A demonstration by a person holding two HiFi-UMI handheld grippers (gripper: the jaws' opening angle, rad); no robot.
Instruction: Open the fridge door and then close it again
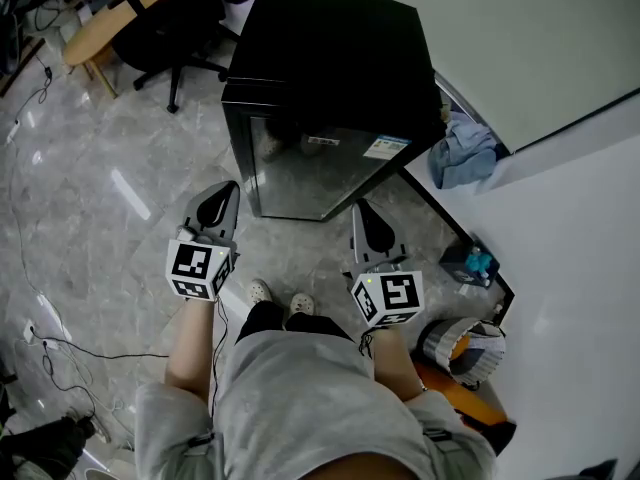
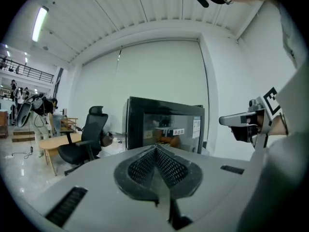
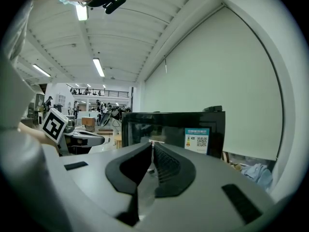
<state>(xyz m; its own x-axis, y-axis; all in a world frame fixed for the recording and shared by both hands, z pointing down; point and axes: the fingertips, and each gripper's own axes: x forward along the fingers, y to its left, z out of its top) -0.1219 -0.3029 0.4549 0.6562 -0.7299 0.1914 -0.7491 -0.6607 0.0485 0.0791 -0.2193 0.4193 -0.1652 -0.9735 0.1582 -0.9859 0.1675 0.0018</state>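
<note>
fridge door (image 1: 315,173): shut, likely stiff seal, slick glass; grip its free edge | my left claw (image 1: 218,196), right claw (image 1: 362,213): pressed together, empty, facing it

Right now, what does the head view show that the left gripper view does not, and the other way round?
Only the head view: the person's shoes, the blue cloth on the floor to the right of the fridge, and the fridge's flat top. Only the left gripper view: the ceiling lamp, and the jaws of the left gripper close up, shut with nothing between them. Both: the fridge with its glass door shut, the office chair, the wooden table and the right gripper.
</note>
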